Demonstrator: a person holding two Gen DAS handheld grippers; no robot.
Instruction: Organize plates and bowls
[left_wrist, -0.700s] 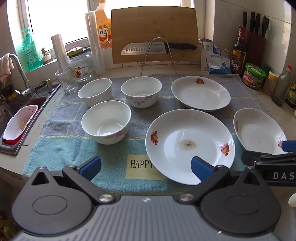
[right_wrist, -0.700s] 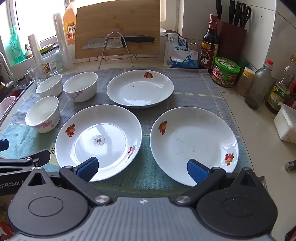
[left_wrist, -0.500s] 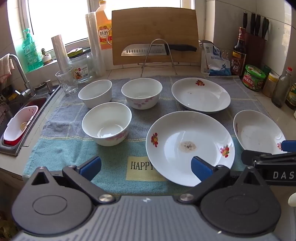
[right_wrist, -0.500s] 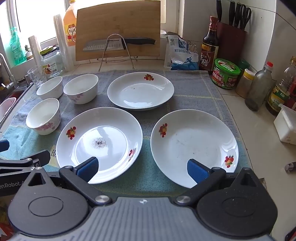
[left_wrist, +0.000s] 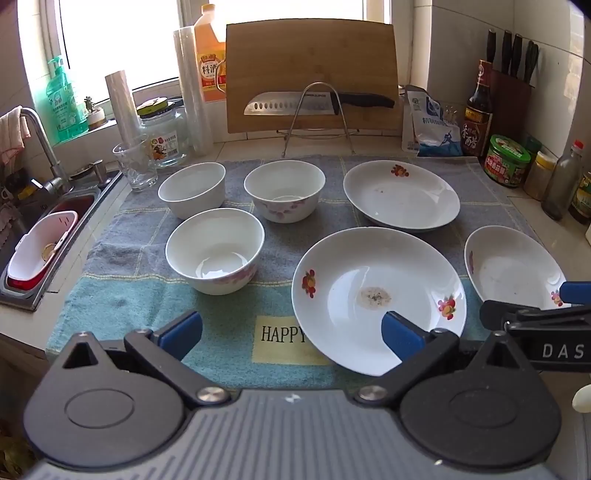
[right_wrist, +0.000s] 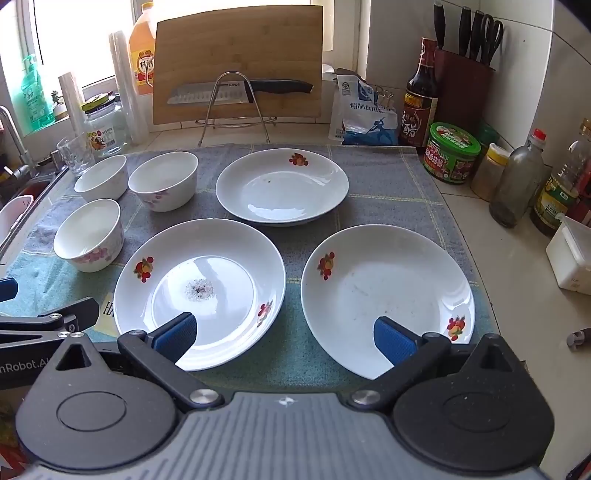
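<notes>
Six pieces of white crockery lie on a towel spread over the bench: three bowls and three plates, all upright and none stacked.

Bowls: near bowl, just ahead of the left claw and slightly to its left, pink flowers on the outside. Far left bowl and far right bowl stand side by side behind it, close together but apart.

Plates: soiled plate, with a grey speck of residue at its centre and fruit prints on the rim, lies ahead of the left claw with its near rim behind that claw's right finger; in the right wrist view the same plate sits behind the right claw's left finger. Right plate, faintly marked, lies ahead of the right claw, its near rim behind the right finger. Back plate lies further off, beyond the gap between the other two.

Claws: left claw spread fully wide, nothing between the blue pads, hanging above the towel's near edge. Right claw likewise fully spread and empty, above the near rims of two plates. Each claw shows at the edge of the other's view.

Other items beyond the towel: cutting board leaning upright with a knife on a wire stand; drinking glass; glass jar; sauce bottle; green-lidded tub; knife block. Sink lies far left of the left claw.
</notes>
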